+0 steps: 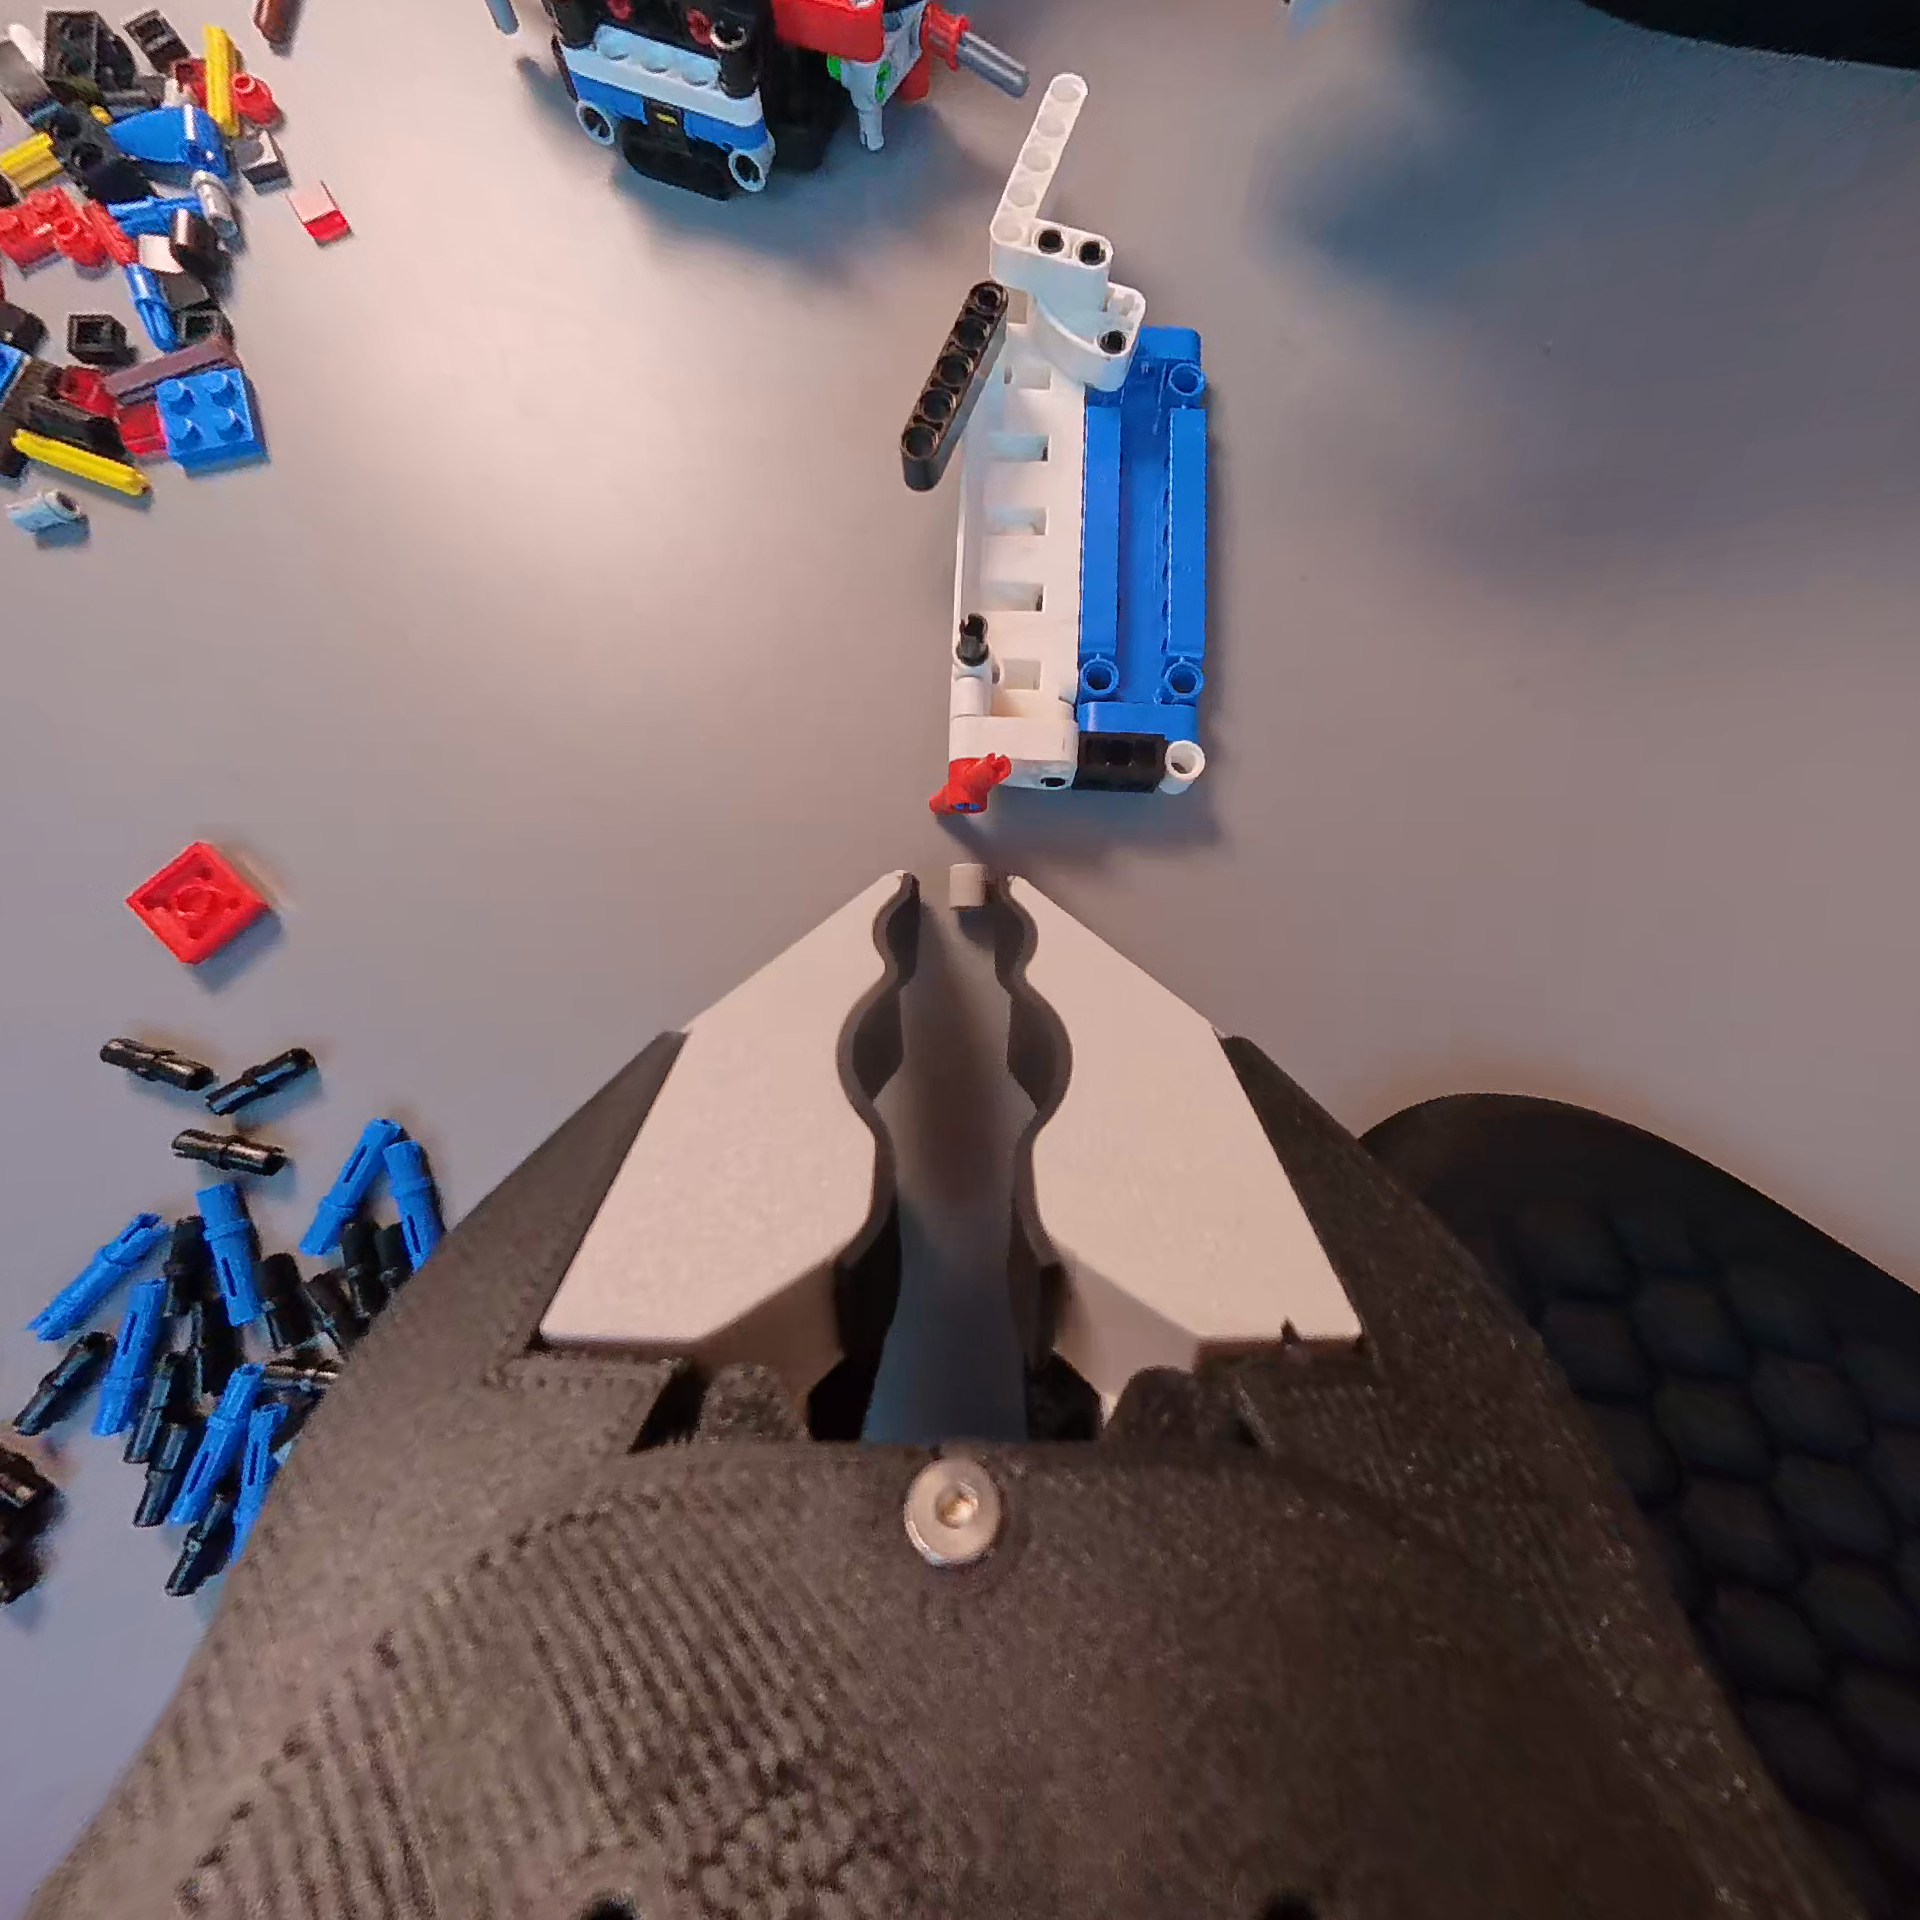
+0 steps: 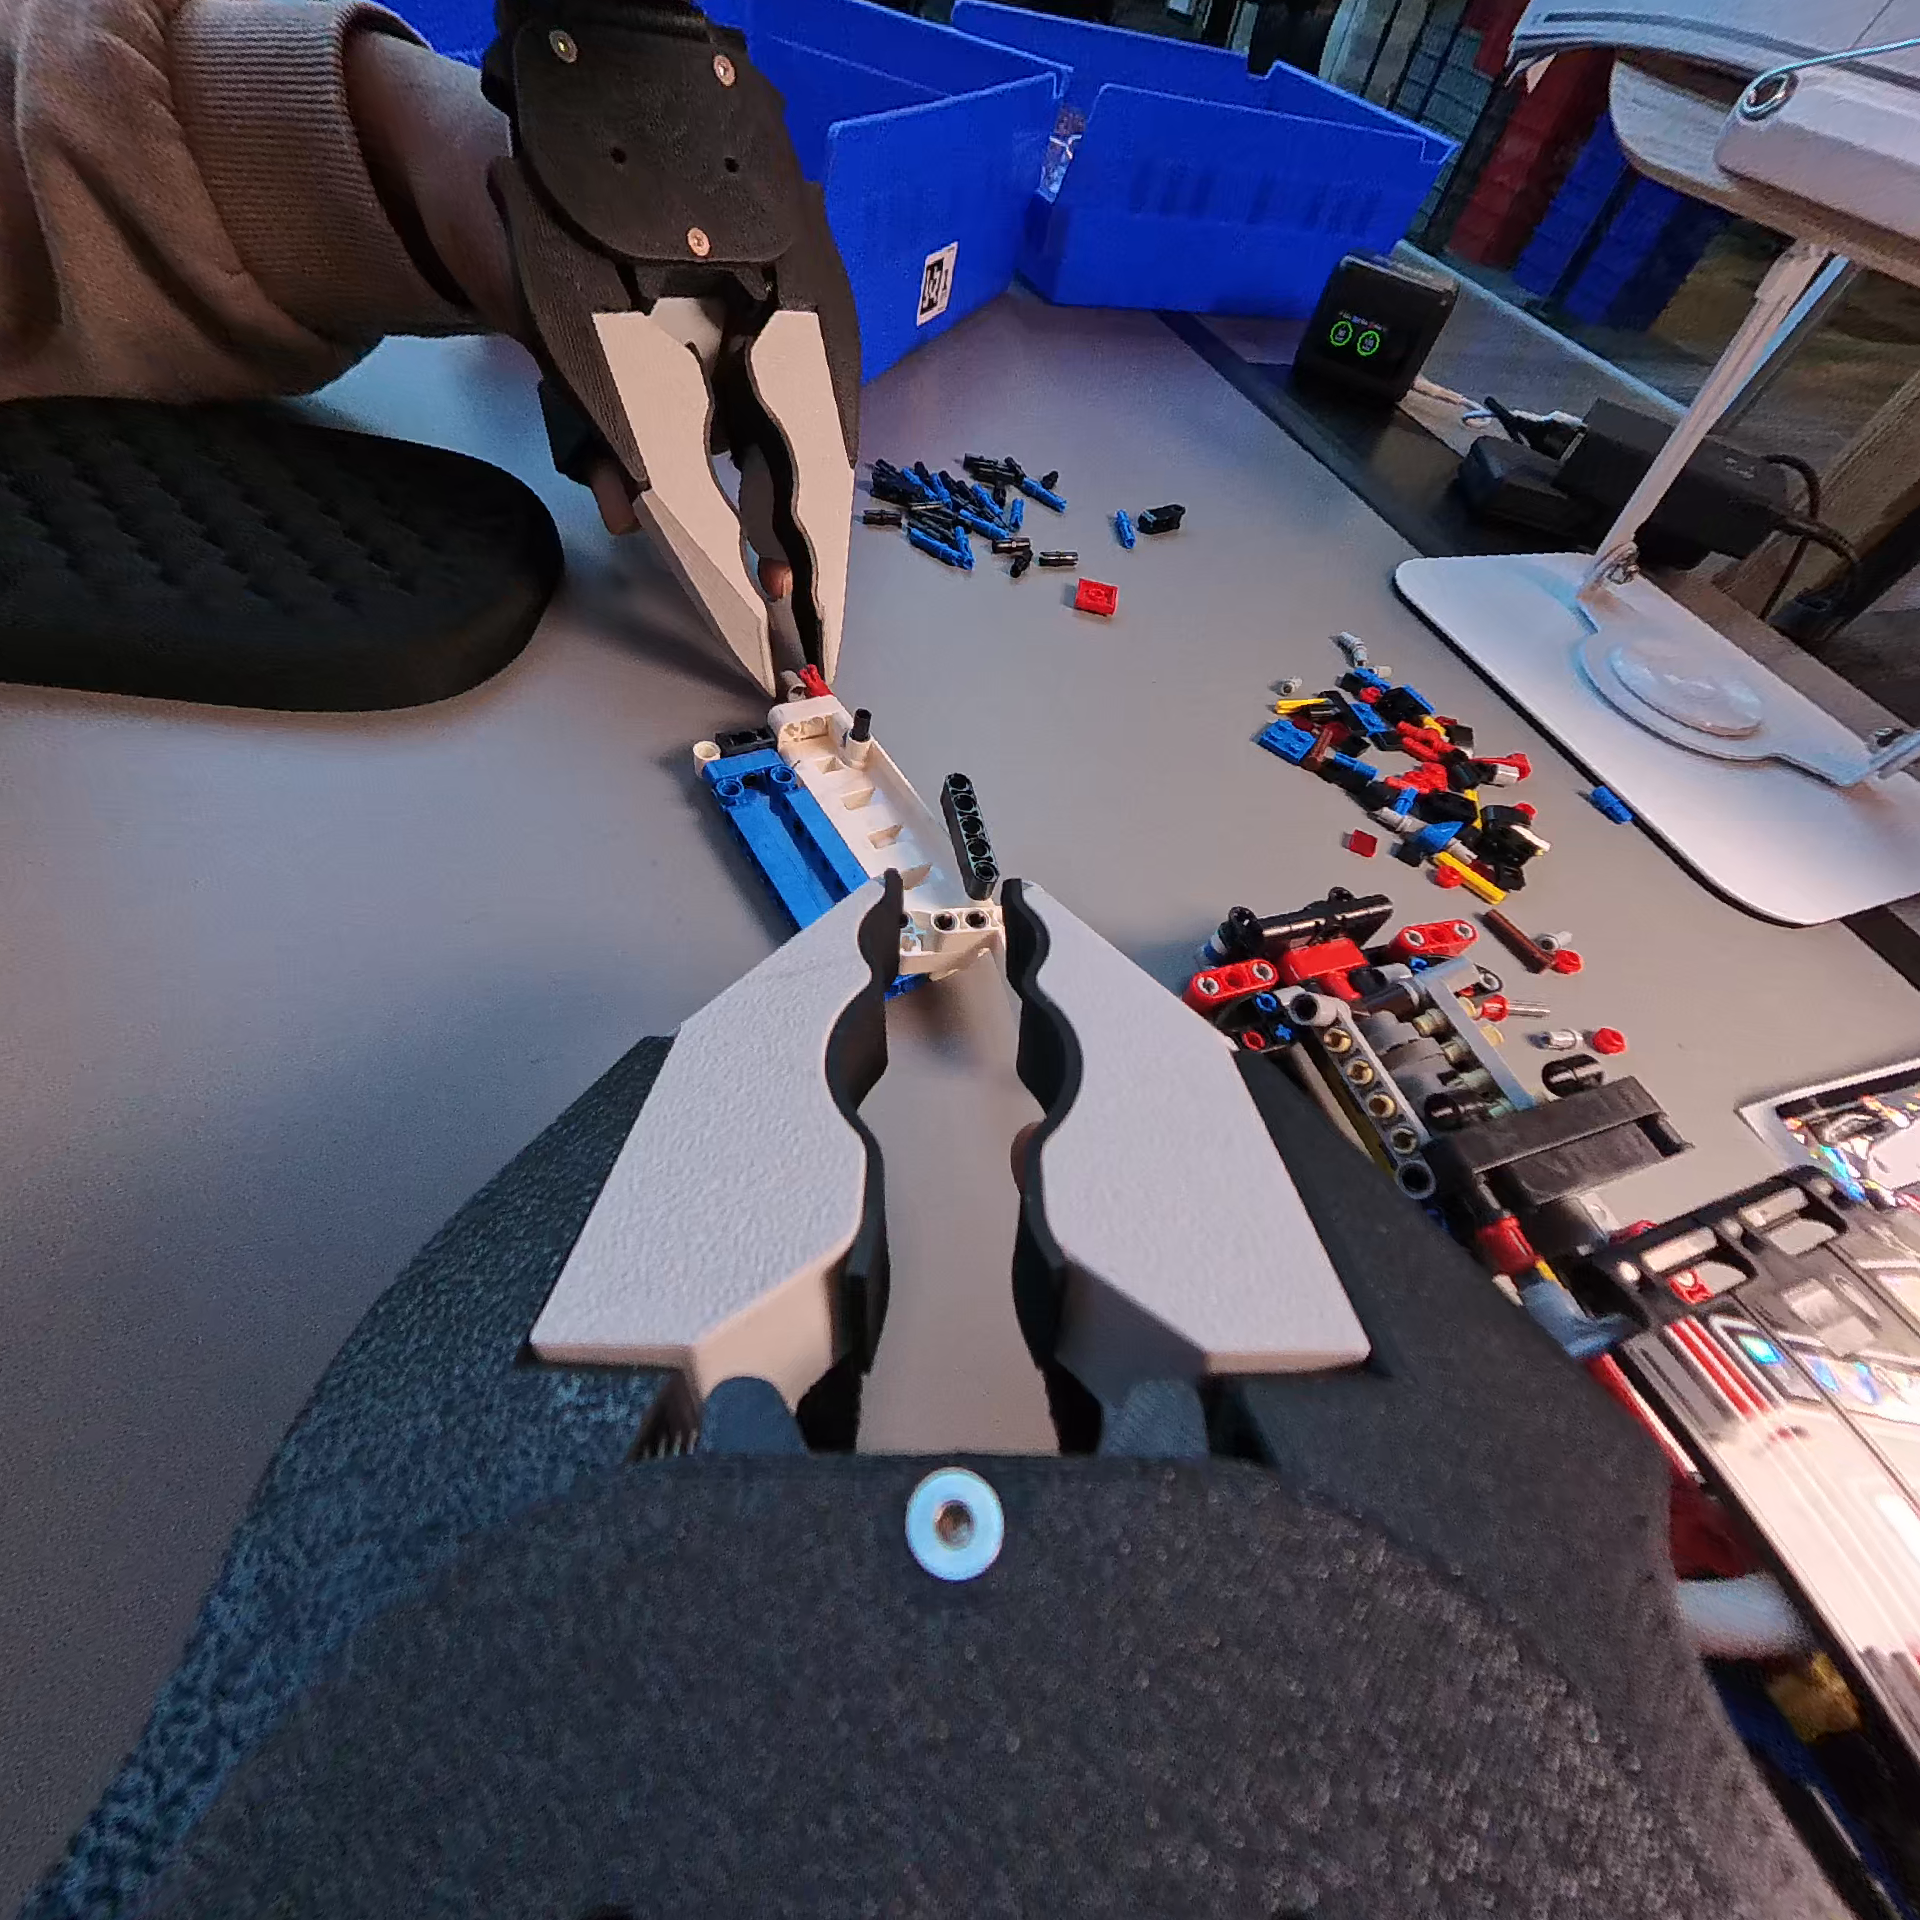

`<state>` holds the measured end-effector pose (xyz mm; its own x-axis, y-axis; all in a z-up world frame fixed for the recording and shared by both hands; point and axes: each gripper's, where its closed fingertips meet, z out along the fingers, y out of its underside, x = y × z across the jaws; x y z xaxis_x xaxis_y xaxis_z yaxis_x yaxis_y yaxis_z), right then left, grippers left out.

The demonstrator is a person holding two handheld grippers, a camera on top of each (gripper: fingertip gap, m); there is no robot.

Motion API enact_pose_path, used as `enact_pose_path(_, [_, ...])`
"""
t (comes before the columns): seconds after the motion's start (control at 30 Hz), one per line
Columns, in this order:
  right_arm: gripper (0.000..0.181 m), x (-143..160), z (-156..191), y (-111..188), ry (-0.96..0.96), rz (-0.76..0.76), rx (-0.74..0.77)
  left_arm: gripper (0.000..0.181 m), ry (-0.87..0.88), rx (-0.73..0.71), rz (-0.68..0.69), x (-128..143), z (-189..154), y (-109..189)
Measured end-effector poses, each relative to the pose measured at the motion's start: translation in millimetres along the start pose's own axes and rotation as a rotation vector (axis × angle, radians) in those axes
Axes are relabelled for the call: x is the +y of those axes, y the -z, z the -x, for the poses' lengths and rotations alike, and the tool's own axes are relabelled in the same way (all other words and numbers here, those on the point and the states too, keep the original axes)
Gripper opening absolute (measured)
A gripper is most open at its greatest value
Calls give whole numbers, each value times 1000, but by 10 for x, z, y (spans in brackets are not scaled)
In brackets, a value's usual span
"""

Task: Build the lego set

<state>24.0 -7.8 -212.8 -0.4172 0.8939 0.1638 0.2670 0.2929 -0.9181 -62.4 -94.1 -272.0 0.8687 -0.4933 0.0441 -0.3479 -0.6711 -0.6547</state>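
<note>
**Two hand-held grippers at opposite ends of a blue-and-white assembly**

A grey counter (image 1: 623, 644) carried everything. At its far edge stood blue bins (image 2: 1226, 197), and a white lamp base (image 2: 1662, 727) sat off to the right. A black padded mat (image 2: 239, 551) lay beside the left arm, whose brown sleeve (image 2: 187, 177) showed in the right wrist view.

The blue-and-white assembly (image 1: 1091, 540) lay flat near the middle of the counter, a black beam (image 1: 954, 384) angled off its white side and a red pin (image 1: 968, 784) jutting from one end. A larger red, black and blue model (image 1: 727, 83) stood farther off; in the right wrist view it lay just right of the right hand-held gripper.

The left hand-held gripper (image 1: 961, 883) had its jaws drawn narrow, a slim gap between the tips, with a small grey piece (image 1: 968, 886) at the tips just short of the red pin. Whether that piece was pinched or merely lay between them could not be told. The right hand-held gripper (image 2: 951, 894) stood moderately open at the assembly's opposite end, its tips either side of the white angled part and gripping nothing.

Loose parts lay in groups: a mixed pile of coloured bricks (image 1: 114, 260), a heap of blue and black pins (image 1: 208, 1320), and a single red square plate (image 1: 197, 899) apart from both.
</note>
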Motion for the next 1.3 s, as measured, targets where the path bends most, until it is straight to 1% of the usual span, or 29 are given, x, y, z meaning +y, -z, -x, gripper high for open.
enact_pose_path(0.17, [17,-11,-16,6,-15,-12,-1,16,9,-6,-18,-2,14,26])
enact_pose_path(0.3, [17,-23,-15,10,-13,-17,0,21,25,-23,-104,-99,41,99])
enact_pose_path(0.37, [17,-45,-21,19,-14,-28,5,23,34,-52,-182,-187,88,165])
enact_pose_path(0.47, [17,-91,-47,42,-23,-55,18,26,73,-109,-339,-351,185,302])
enact_pose_path(0.57, [18,-122,-83,65,-29,-75,37,29,118,-193,-481,-467,299,467])
enact_pose_path(0.67, [19,-154,-137,98,-28,-95,71,30,152,-310,-594,-522,409,632])
enact_pose_path(0.77, [27,-196,-266,154,-40,-127,142,32,182,-425,-694,-546,486,795])
enact_pose_path(0.83, [32,-235,-383,222,-59,-161,199,32,185,-490,-732,-542,514,890])
enact_pose_path(0.97, [41,-319,-611,407,-124,-245,302,33,202,-628,-757,-445,630,1063])
enact_pose_path(1.1, [49,-345,-799,582,-166,-301,387,31,263,-760,-754,-244,819,1245])
enact_pose_path(1.2, [50,-325,-887,670,-174,-311,424,29,308,-811,-693,-70,938,1257])
enact_pose_path(1.3, [47,-357,-900,725,-218,-350,408,24,318,-829,-597,55,1002,1154])
